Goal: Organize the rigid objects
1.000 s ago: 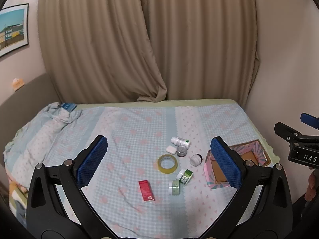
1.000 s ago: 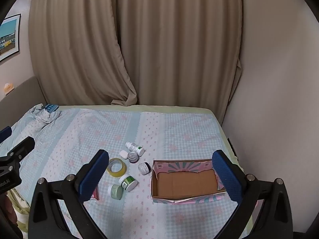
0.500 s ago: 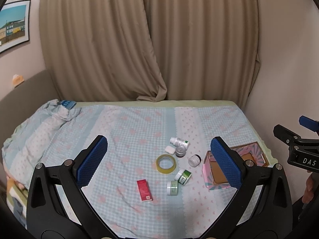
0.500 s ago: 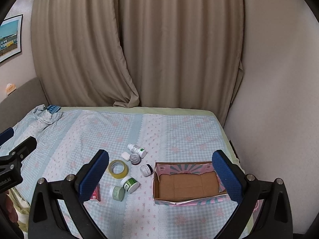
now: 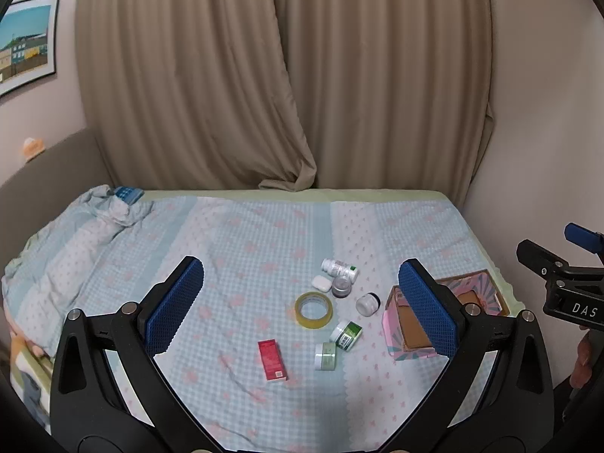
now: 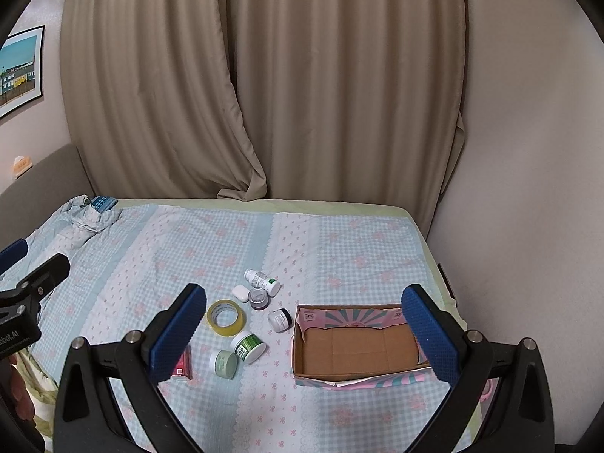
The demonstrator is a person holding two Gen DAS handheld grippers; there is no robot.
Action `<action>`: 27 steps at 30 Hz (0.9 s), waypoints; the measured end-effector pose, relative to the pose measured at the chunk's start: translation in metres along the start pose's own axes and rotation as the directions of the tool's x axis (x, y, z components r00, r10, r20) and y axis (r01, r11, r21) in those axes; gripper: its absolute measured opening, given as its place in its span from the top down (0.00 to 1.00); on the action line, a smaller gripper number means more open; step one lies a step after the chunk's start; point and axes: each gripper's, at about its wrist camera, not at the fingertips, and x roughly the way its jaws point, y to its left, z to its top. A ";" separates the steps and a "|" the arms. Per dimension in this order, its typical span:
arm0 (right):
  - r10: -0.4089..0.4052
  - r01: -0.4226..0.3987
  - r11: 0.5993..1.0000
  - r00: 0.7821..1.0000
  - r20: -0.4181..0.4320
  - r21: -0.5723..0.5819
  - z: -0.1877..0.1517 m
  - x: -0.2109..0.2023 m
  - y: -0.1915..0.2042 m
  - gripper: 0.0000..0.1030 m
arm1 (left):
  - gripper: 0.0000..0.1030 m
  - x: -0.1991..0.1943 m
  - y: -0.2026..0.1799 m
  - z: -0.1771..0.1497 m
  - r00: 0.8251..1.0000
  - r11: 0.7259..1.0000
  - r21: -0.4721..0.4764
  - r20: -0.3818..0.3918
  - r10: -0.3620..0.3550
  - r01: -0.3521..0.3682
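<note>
Both grippers wide, holding nothing: left gripper (image 5: 302, 298) and right gripper (image 6: 304, 322) hover above the bed (image 6: 339, 256). Vs 1.0 s ago both views sit slightly higher and further back; items unmoved. Tape (image 6: 225, 317), bottle (image 6: 262, 281), jars (image 6: 247, 346), red pack (image 5: 271, 360) clustered on the sheet left of the box (image 6: 355, 347); nothing in the box
</note>
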 end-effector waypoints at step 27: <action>0.004 -0.004 1.000 1.000 0.008 -0.001 -0.013 -0.006 0.009 0.00 | 0.00 0.005 0.002 -0.003 1.000 1.000 -0.018 -0.011 -0.011 0.011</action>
